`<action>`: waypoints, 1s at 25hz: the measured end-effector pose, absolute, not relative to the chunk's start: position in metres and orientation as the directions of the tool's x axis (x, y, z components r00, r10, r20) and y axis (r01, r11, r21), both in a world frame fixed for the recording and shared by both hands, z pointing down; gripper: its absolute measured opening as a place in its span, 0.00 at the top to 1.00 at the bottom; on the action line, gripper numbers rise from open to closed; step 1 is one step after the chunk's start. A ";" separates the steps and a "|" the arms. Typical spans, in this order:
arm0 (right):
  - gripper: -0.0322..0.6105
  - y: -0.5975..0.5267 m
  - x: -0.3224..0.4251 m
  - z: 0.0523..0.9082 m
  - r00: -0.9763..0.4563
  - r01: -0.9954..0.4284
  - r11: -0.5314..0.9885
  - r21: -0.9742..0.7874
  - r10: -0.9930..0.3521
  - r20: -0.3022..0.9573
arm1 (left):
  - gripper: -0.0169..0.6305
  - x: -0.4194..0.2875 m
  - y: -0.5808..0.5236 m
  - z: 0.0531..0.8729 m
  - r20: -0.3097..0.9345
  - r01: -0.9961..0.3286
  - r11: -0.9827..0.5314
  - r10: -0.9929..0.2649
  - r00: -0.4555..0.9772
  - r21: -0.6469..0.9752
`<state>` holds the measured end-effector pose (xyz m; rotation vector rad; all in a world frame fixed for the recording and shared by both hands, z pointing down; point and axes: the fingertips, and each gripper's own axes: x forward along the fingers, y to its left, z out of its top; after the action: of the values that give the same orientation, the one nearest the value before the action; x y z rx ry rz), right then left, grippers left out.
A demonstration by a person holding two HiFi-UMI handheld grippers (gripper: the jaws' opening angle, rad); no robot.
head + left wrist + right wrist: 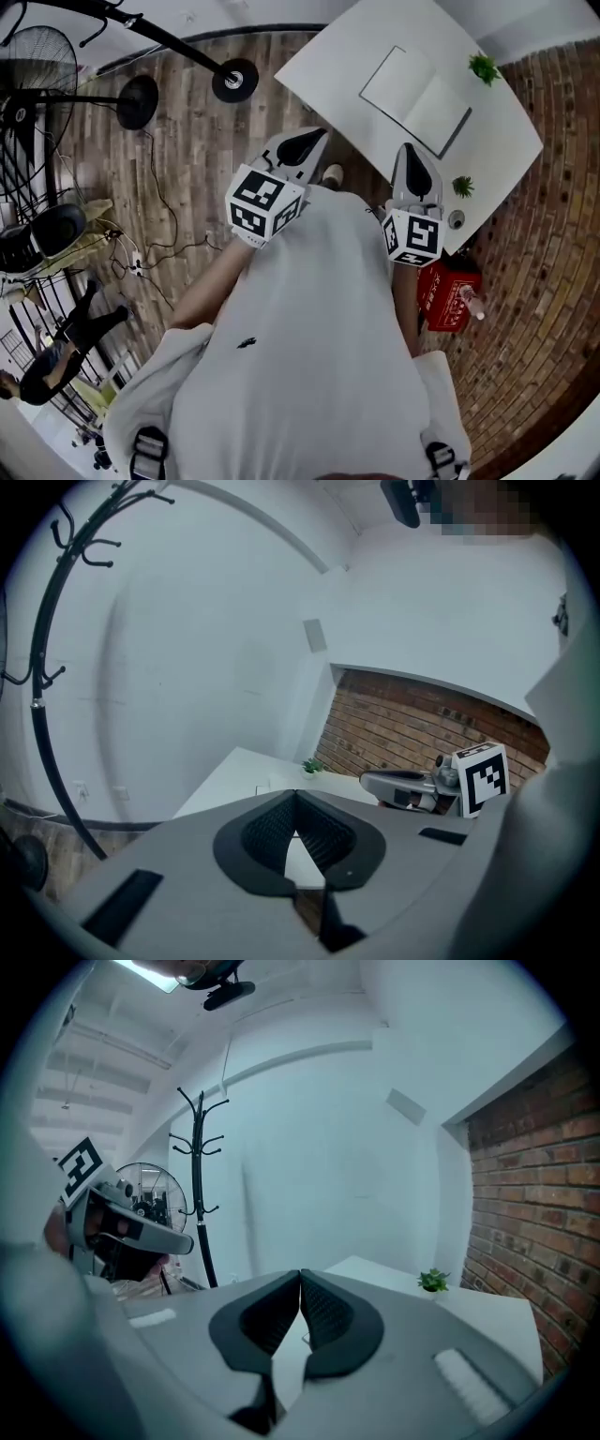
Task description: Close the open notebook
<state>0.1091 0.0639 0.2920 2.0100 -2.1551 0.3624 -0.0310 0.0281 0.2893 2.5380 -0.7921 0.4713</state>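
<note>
My head camera looks steeply down from above the person's shoulders. It takes in the left gripper [305,142], the right gripper [414,169] and the white table [337,56] beyond. Each gripper camera sits close behind its own jaws and faces across the room toward that table. All three views share the table and a small plant [484,67]. Each gripper camera also catches the other gripper at its edge.

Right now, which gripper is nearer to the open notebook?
Right. The right gripper sits just short of the notebook's near edge, over the white table's edge. The left gripper is farther away, to the notebook's left, short of the table.
</note>
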 end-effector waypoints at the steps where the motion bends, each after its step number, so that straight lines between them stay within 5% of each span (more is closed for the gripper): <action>1: 0.93 0.059 0.110 0.295 -0.085 -0.996 0.069 -0.064 -0.952 0.293 | 0.96 -0.032 0.025 0.289 0.443 -0.613 -0.731 -0.462 0.768 0.301; 25: 0.92 -0.012 0.105 0.371 -0.133 -0.991 0.112 -0.071 -0.865 0.484 | 0.96 -0.040 -0.028 0.348 0.544 -0.666 -0.635 -0.424 0.724 0.392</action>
<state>0.1054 -0.0120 0.3705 1.8183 -2.0744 0.5492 -0.0395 -0.0281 0.3479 2.3434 -0.8235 0.5472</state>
